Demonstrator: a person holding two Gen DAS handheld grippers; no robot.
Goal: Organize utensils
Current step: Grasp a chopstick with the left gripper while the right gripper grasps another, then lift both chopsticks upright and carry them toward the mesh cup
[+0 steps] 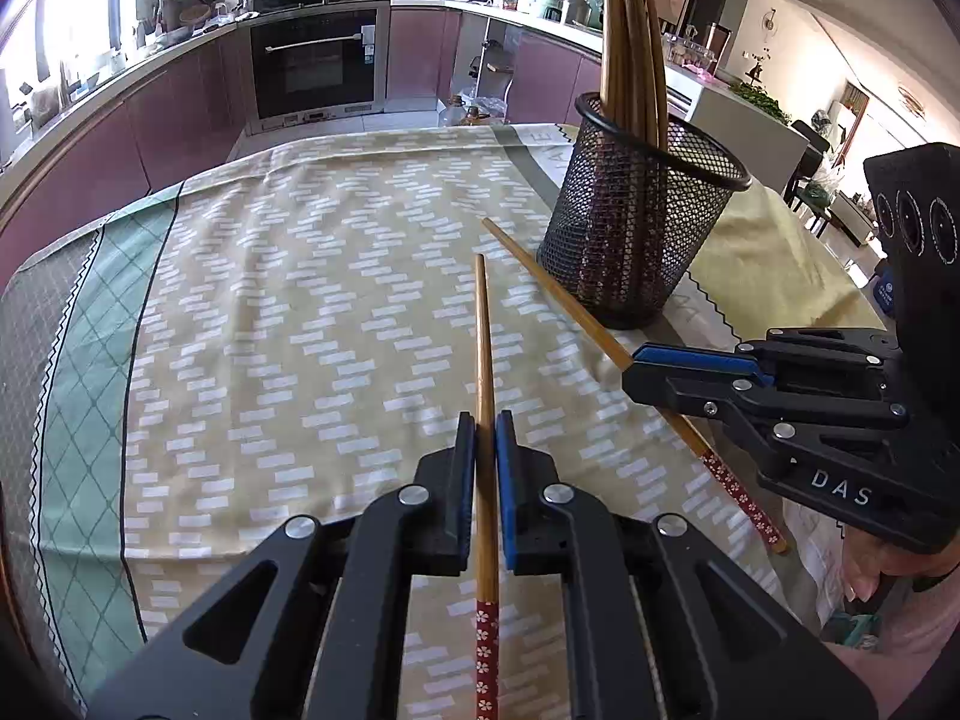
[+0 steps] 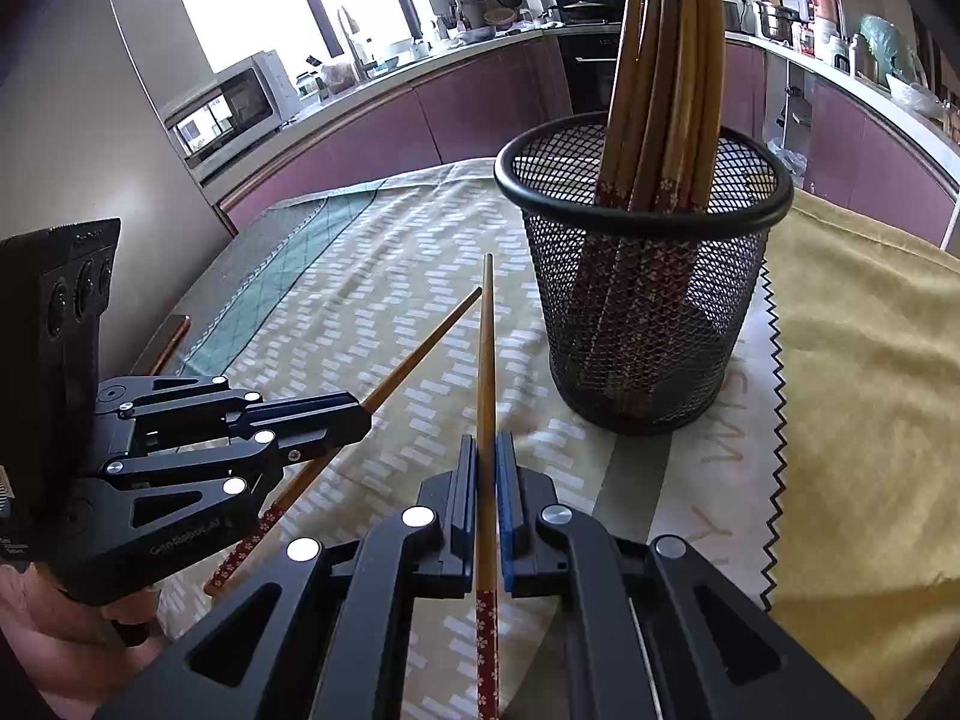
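My left gripper is shut on a wooden chopstick with a red flowered handle, its tip pointing forward over the cloth. My right gripper is shut on a second such chopstick, pointing toward the black mesh cup. The cup stands upright on the table and holds several chopsticks. In the left wrist view the cup is at the right, with the right gripper and its chopstick in front of it. The left gripper shows at the left of the right wrist view.
The table carries a beige patterned cloth with a green border and a yellow cloth at the right of the cup. Purple kitchen cabinets, an oven and a counter lie beyond the table's far edge.
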